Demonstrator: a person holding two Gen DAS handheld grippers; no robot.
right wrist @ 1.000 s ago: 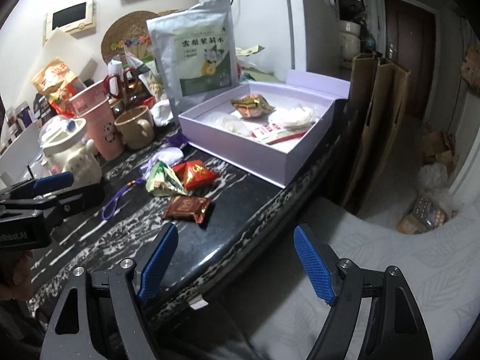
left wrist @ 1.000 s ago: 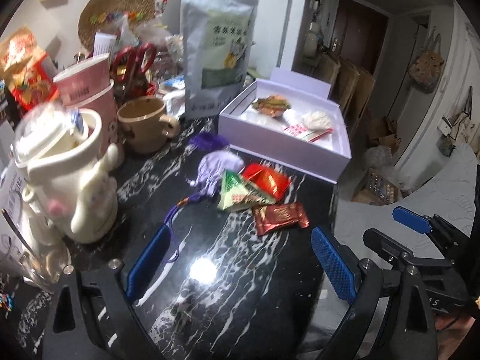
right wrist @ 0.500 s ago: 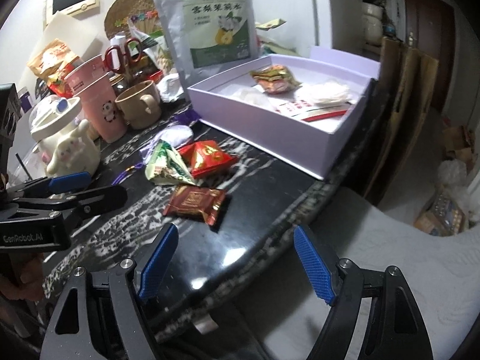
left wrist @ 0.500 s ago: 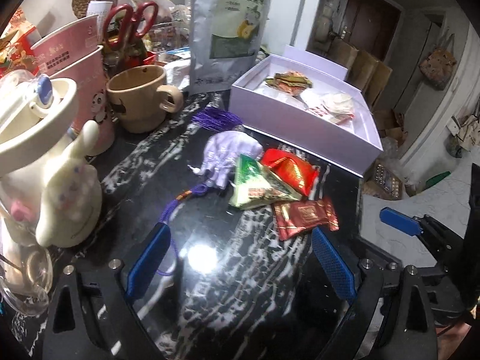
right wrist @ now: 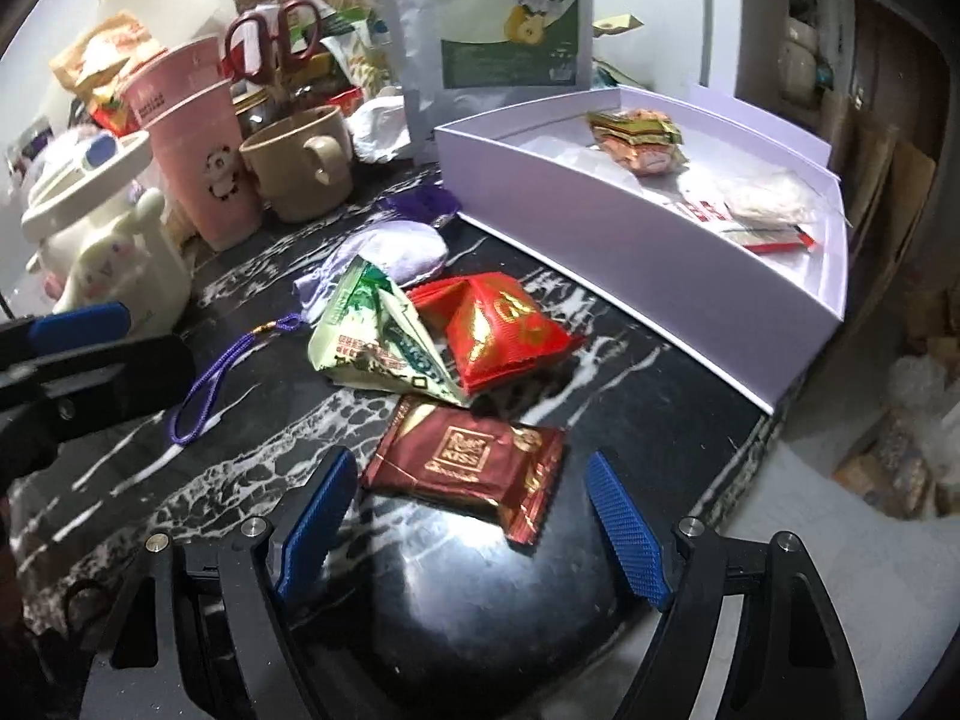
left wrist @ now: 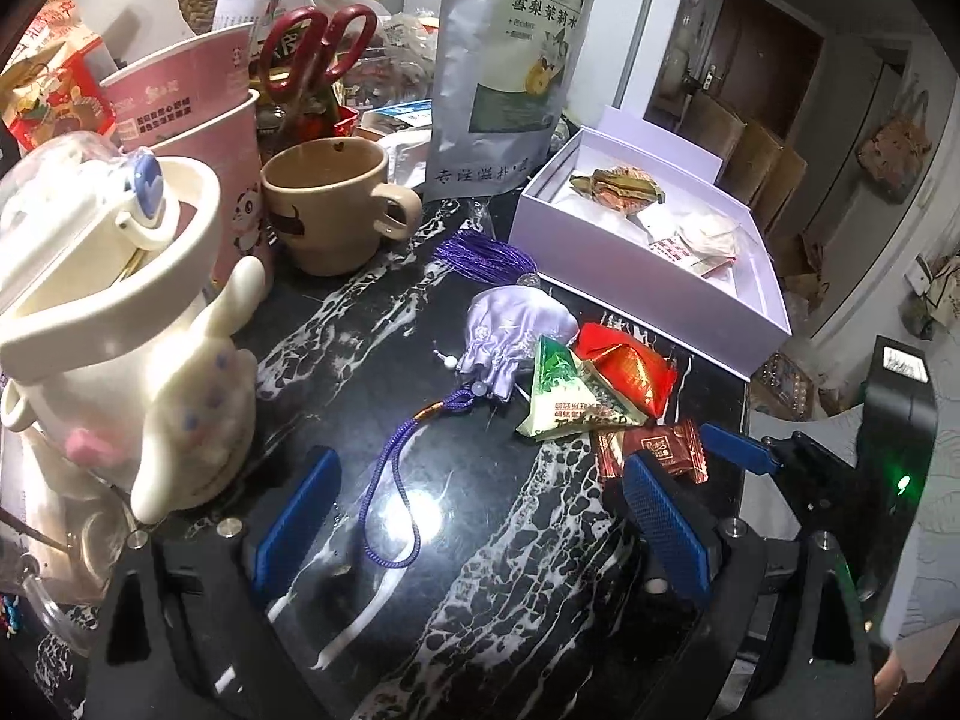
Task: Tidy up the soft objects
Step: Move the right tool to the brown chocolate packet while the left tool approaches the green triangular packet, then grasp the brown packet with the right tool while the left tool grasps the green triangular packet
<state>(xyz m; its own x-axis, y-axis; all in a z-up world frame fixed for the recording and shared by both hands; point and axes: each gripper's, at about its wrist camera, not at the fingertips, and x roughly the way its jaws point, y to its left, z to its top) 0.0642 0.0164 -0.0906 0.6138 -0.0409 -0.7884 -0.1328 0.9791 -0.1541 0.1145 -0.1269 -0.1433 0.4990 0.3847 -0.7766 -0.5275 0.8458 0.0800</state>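
On the black marble table lie a dark red snack packet (right wrist: 474, 462), a green triangular packet (right wrist: 378, 342), a red triangular packet (right wrist: 504, 324) and a lilac pouch (right wrist: 390, 249) with a purple cord (left wrist: 396, 480). A lilac box (right wrist: 630, 240) behind them holds several packets. My right gripper (right wrist: 468, 528) is open, its jaws on either side of the dark red packet's near end. My left gripper (left wrist: 474, 516) is open above the cord loop, its right finger just in front of the dark red packet (left wrist: 651, 450).
A white rabbit-shaped pot (left wrist: 120, 324), pink cups (left wrist: 204, 138), a tan mug (left wrist: 330, 204), red scissors (left wrist: 318, 48) and a tall silver pouch (left wrist: 510, 60) crowd the table's left and back. The table edge runs close on the right, beside the box.
Both grippers have moved forward toward the packets. The right gripper now straddles the dark red packet. The left gripper's right finger has reached that packet's edge.
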